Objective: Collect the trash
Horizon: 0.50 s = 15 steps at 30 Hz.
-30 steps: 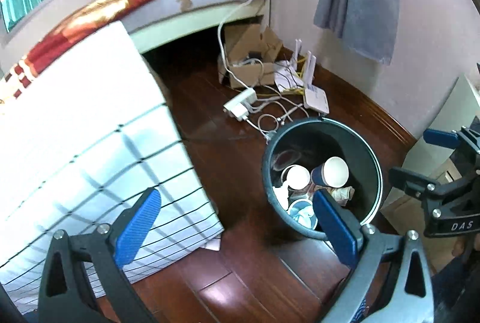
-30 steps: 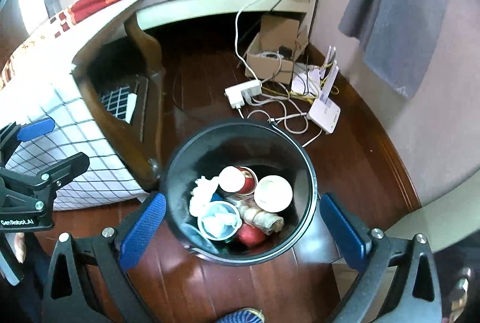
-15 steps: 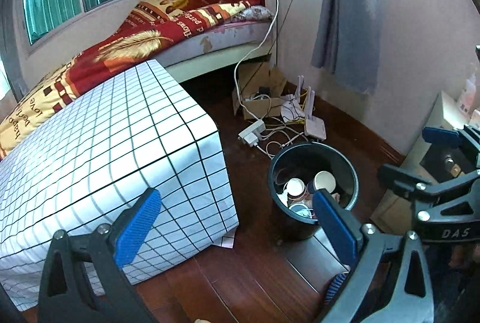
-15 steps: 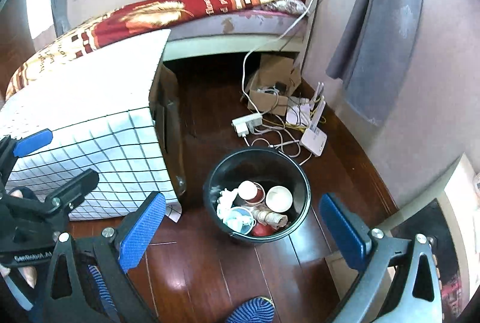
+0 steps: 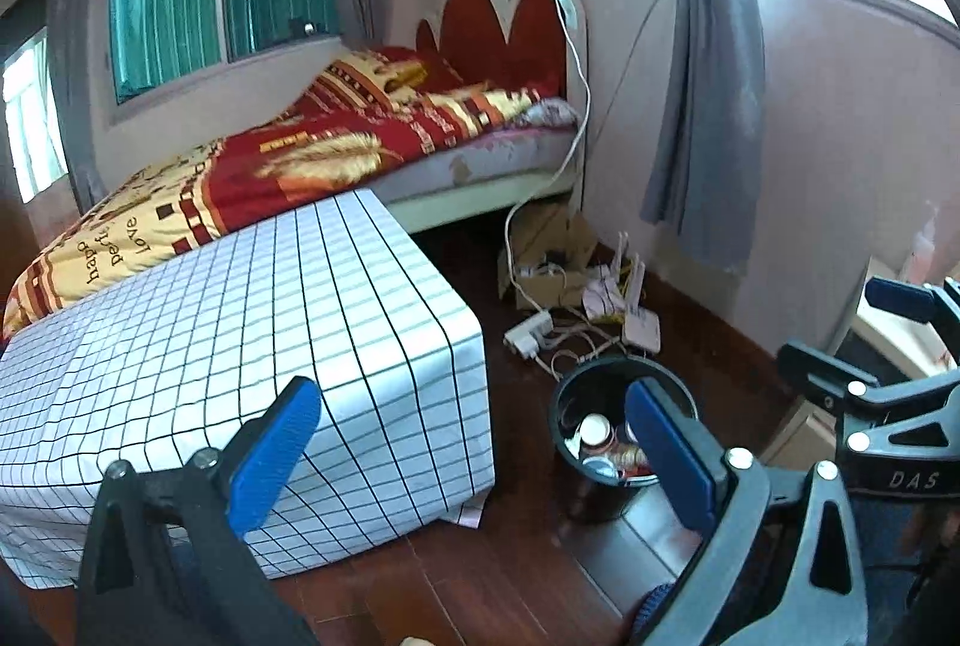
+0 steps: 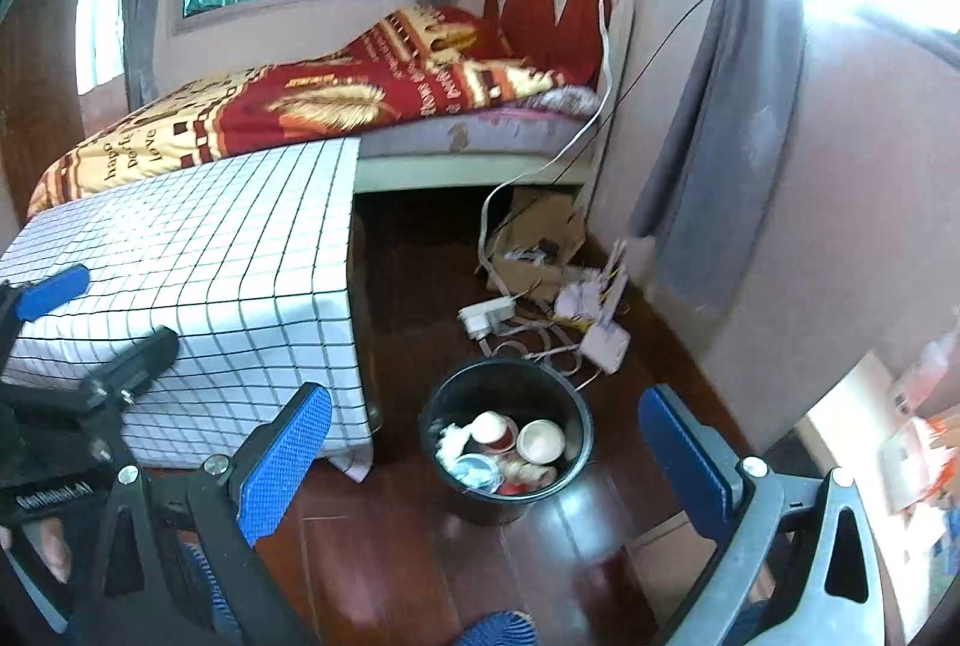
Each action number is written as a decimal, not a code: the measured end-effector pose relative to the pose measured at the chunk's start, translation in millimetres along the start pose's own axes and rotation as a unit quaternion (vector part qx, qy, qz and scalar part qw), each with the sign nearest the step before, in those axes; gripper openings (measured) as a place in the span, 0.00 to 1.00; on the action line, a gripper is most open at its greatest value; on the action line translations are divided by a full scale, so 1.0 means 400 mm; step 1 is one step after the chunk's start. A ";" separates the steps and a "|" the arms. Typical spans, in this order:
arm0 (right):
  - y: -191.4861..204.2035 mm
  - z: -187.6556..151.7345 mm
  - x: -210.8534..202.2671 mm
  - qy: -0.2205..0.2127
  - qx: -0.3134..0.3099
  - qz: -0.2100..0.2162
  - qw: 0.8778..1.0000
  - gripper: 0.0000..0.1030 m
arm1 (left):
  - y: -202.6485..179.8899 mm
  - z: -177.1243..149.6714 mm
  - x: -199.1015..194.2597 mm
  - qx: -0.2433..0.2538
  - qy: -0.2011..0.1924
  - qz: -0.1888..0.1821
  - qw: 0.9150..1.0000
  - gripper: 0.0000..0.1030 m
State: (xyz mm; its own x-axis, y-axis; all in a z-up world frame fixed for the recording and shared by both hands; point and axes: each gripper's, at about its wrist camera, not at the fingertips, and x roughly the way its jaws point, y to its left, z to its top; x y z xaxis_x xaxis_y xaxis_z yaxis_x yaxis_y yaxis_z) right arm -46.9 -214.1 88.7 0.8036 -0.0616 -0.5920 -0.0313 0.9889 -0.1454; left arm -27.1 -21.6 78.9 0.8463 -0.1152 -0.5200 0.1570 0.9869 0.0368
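Observation:
A black trash bin [image 6: 462, 400] [image 5: 564, 406] stands on the dark wood floor beside the table. Inside it lie paper cups [image 6: 541, 439], a red cup [image 6: 493, 428] and crumpled tissue [image 6: 453, 442]. My left gripper [image 5: 474, 451] is open, high above the floor, with nothing between its blue pads; its right finger [image 5: 669, 457] overlaps the bin in the left wrist view. My right gripper [image 6: 486, 460] is open too and holds nothing, well above the bin. Each gripper shows at the edge of the other's view.
A table under a white checked cloth [image 5: 228, 334] stands left of the bin. Behind it is a bed with a red and gold blanket [image 5: 336, 147]. A power strip [image 6: 487, 314], cables, a router [image 6: 605, 340] and a cardboard box [image 6: 540, 250] lie by the wall. A white cabinet [image 6: 870, 454] is at right.
Both grippers have risen and pulled back from the bin, which now looks much smaller. The views have tilted up, so the bed, windows and curtains show. Both stay open.

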 end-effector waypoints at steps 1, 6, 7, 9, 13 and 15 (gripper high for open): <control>-0.002 0.001 -0.009 -0.004 -0.001 -0.004 1.000 1.00 | 0.003 0.004 -0.005 -0.001 -0.006 0.003 1.000 1.00; -0.021 0.010 -0.028 -0.012 0.009 -0.007 1.000 1.00 | 0.010 0.007 -0.009 0.000 -0.010 0.001 1.000 1.00; -0.024 0.011 -0.029 -0.013 0.011 -0.007 1.000 1.00 | 0.010 0.008 -0.005 0.001 -0.010 0.002 1.000 1.00; -0.027 0.015 -0.029 -0.013 0.014 -0.007 1.000 1.00 | 0.009 0.008 -0.006 -0.001 -0.010 0.004 1.000 1.00; -0.027 0.016 -0.030 -0.013 0.014 -0.006 1.000 1.00 | 0.014 0.009 -0.010 -0.007 -0.011 0.002 1.000 1.00; -0.028 0.015 -0.033 -0.014 0.015 -0.006 1.000 1.00 | 0.011 0.008 -0.014 -0.006 -0.013 0.003 1.000 1.00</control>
State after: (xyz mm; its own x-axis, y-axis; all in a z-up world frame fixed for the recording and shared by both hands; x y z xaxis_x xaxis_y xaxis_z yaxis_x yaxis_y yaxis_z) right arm -53.6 -223.7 103.1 0.8198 -0.0696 -0.5684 -0.0044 0.9918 -0.1279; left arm -29.3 -17.0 84.8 0.8600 -0.1110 -0.4980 0.1449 0.9890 0.0297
